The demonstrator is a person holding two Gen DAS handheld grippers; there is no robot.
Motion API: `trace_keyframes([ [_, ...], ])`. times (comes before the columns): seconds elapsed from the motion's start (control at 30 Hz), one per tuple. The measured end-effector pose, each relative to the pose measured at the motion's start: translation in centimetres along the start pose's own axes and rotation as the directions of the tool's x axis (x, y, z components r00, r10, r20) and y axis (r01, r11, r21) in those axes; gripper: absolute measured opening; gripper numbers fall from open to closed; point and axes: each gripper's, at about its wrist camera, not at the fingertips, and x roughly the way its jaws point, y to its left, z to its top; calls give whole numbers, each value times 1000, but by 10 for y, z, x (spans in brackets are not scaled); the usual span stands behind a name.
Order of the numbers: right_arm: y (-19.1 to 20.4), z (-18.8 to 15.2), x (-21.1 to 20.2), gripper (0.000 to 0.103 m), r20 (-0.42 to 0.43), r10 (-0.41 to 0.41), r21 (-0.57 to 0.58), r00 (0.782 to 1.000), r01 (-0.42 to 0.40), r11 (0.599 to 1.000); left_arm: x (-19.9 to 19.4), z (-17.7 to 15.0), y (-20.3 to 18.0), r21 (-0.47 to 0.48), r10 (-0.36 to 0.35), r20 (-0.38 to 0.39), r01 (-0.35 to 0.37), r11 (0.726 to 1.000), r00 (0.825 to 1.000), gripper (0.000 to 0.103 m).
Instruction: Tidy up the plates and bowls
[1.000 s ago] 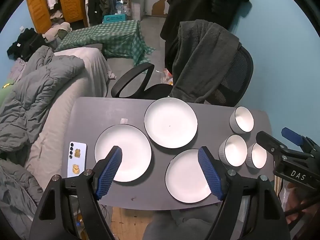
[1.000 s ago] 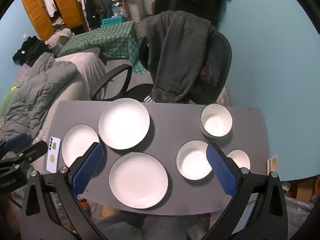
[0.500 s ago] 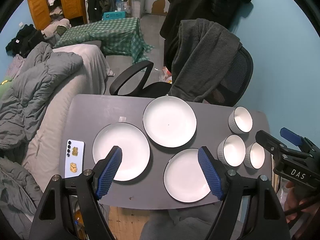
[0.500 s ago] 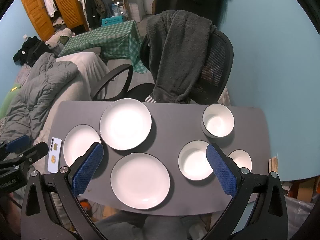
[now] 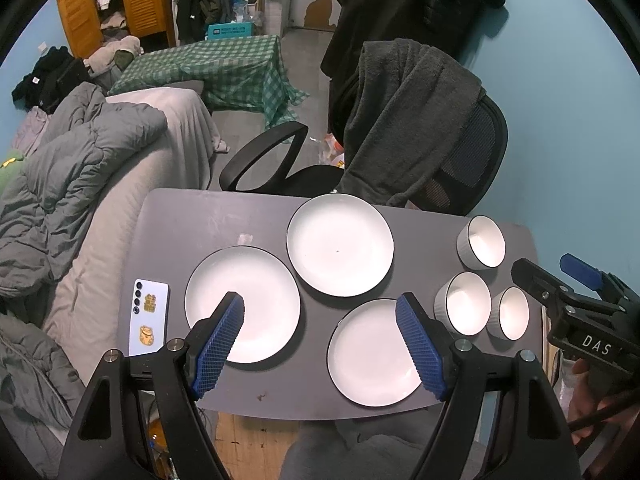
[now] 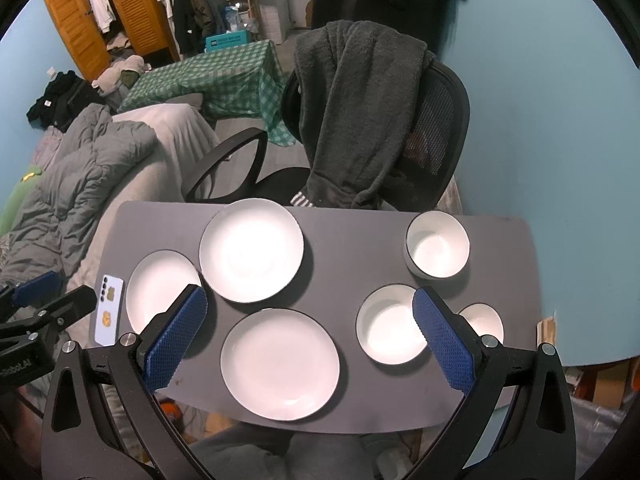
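Three white dark-rimmed plates lie flat on the grey table (image 5: 200, 224): a left plate (image 5: 256, 292), a far plate (image 5: 340, 244) and a near plate (image 5: 372, 356). Three white bowls stand at the right: a far bowl (image 5: 482, 242), a middle bowl (image 5: 466, 304) and a small bowl (image 5: 512, 314). The same plates (image 6: 252, 250) (image 6: 160, 288) (image 6: 280, 364) and bowls (image 6: 438, 246) (image 6: 390, 326) (image 6: 484, 320) show in the right wrist view. My left gripper (image 5: 320, 340) is open and empty, high above the plates. My right gripper (image 6: 308, 332) is open and empty, high above the table.
A phone (image 5: 148, 312) lies at the table's left edge. An office chair (image 5: 460, 160) draped with a grey robe (image 5: 400, 120) stands behind the table. A bed with a grey duvet (image 5: 72, 168) is at the left. Blue wall at the right.
Both grippers have shifted slightly, so the table sits a little differently in each view. Plates and bowls have not moved.
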Motion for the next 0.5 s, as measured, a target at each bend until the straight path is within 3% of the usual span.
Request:
trace_keyframes([
  [0.5, 4, 1, 3, 101, -4, 1, -4, 1000, -1, 1000, 0, -1, 0, -2, -2, -1, 2, 1000, 1000, 79],
])
